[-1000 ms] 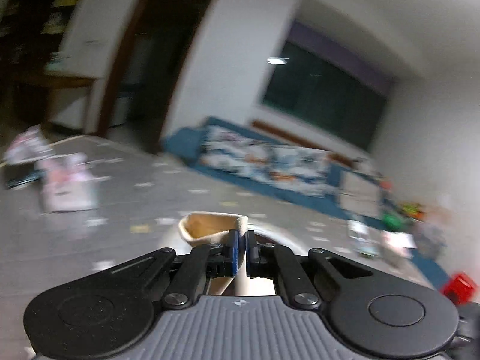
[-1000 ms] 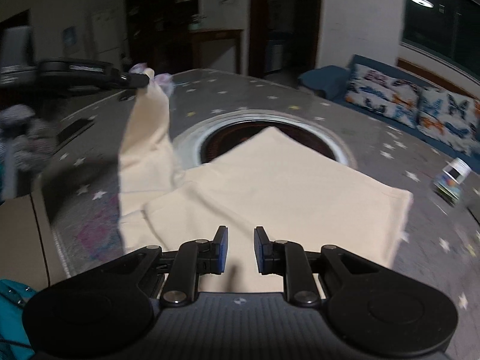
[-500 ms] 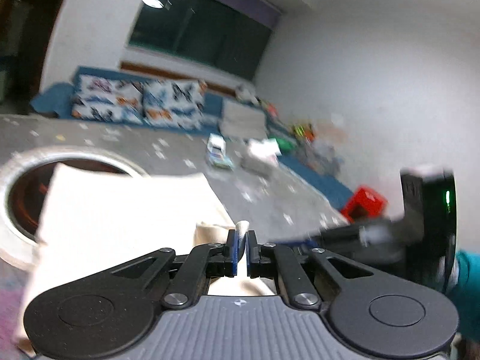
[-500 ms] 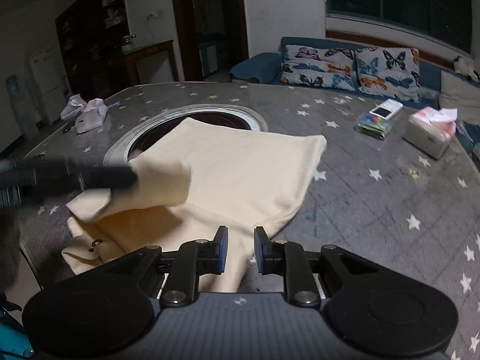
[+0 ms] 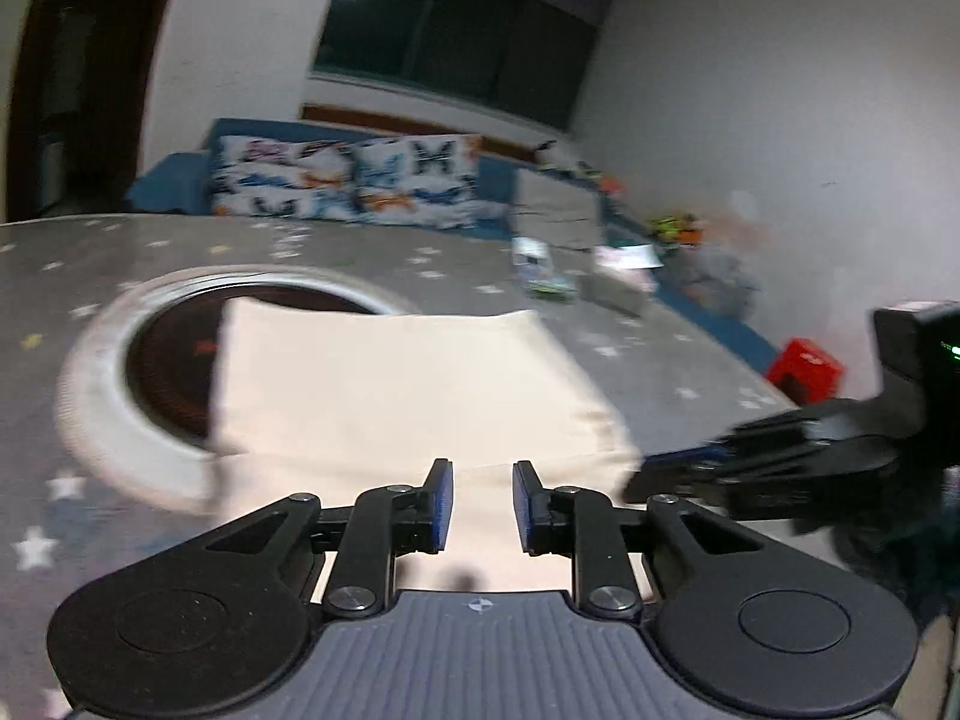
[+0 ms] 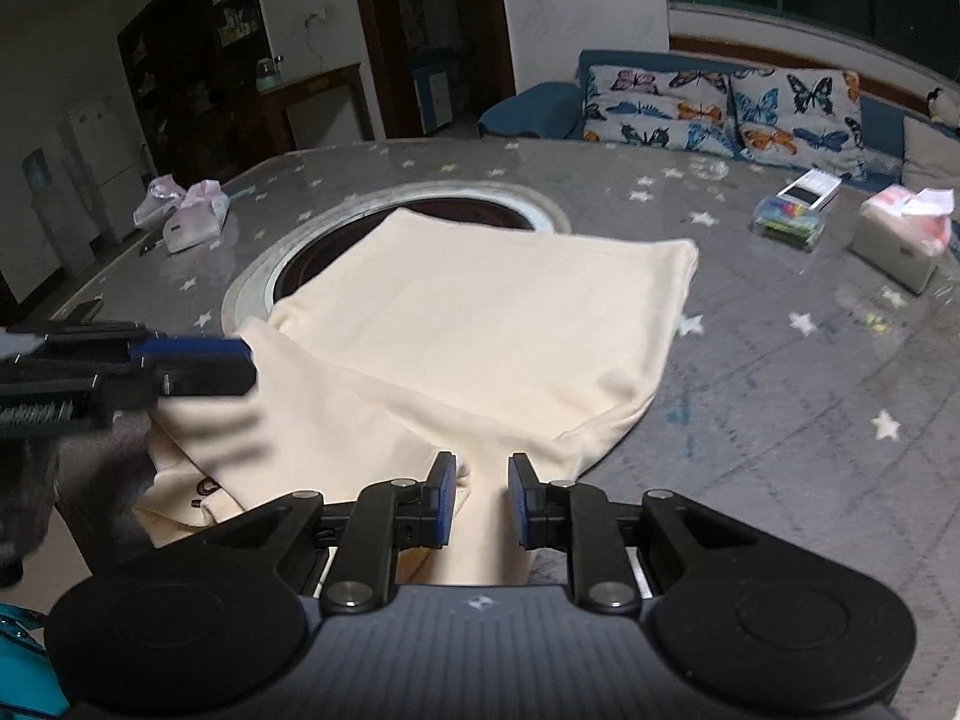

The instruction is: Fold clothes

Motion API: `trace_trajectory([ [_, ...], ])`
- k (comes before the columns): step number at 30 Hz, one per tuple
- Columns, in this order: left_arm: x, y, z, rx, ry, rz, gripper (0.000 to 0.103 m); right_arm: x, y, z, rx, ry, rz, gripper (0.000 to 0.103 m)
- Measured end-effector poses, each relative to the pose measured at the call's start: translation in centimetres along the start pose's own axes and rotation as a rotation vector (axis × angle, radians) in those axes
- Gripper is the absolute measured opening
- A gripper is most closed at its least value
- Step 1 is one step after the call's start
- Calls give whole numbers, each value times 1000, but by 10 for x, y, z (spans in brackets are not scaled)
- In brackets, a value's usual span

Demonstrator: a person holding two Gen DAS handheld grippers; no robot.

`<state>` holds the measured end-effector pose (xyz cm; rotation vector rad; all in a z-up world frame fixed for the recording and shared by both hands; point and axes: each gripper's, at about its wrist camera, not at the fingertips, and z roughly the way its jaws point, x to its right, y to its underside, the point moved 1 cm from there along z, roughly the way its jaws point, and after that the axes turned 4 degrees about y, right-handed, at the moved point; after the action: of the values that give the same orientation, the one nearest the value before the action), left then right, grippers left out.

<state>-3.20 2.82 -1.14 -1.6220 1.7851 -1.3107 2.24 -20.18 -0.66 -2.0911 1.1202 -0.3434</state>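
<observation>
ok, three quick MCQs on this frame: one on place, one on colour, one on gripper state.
1. The far end of the garment lies over:
A. the round opening in the table
B. the tissue box
C. a chair

2. The garment's colour:
A. teal
B. cream
C. grey

3. The left gripper is:
A. shut on cloth
B. open, holding nothing
C. out of view

Answers: 1 A, the cloth's far corner covers part of the ringed hole. 2 B, pale cream in both views. 3 B, there is a clear gap between its blue pads, with the cloth lying flat beyond. The right gripper is open too.
</observation>
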Motion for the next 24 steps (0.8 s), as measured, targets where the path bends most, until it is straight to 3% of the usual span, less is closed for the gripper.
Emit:
trace_trajectory([
  [6,-40,3,-2,-22,-111,-30,24,-4,0,1,8,-17,28,21],
  [12,-50,11,-2,-36,-130,-30,24,-8,2,13,-37,-31,18,21],
  [13,-51,10,1,-35,-130,-29,24,-10,2,14,-40,-30,8,17],
  [15,-51,9,3,-32,-133,-31,24,-15,-1,12,-31,-22,-13,8],
  [20,-52,8,3,-20,-149,-32,24,-26,-18,-6,55,12,-80,7],
  [24,-53,10,3,-13,-172,-27,23,-19,-20,3,39,41,-58,7],
])
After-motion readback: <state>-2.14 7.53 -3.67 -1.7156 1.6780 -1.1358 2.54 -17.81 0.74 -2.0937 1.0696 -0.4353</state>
